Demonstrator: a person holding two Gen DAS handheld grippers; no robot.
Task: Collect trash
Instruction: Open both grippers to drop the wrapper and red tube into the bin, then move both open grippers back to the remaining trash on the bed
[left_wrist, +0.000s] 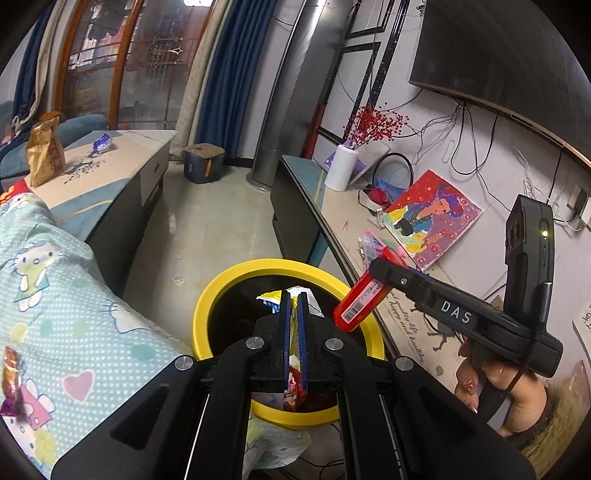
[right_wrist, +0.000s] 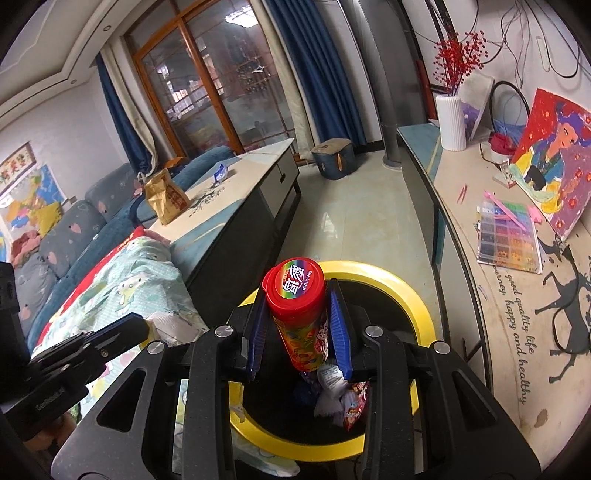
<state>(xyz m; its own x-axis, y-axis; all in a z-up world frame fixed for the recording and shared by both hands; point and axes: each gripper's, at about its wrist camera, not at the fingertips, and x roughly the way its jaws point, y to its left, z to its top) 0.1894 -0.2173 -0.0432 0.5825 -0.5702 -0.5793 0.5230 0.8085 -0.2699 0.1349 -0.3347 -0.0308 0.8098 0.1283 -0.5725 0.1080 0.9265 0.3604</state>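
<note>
Nearest the left wrist camera, the left tool (left_wrist: 294, 332) is seen pinched together on a thin snack wrapper (left_wrist: 293, 397), which hangs between the blue pads over the yellow-rimmed bin (left_wrist: 207, 295). In the right wrist view, the right tool (right_wrist: 295, 328) is clamped on a red canister (right_wrist: 300, 314), held lid-forward above the same bin (right_wrist: 417, 306), where crumpled wrappers (right_wrist: 340, 391) already lie. Both pieces of trash are judged ready for release. A risk is seen with the canister: its lid end sits close to the bin's rim, so it could strike the rim on release and roll out onto the floor. The light wrapper could cling to a pad or drift onto the patterned blanket (left_wrist: 55, 266) just beside. Farther off, a brown bag (right_wrist: 166, 199) is left on the bench (right_wrist: 255, 162).
</note>
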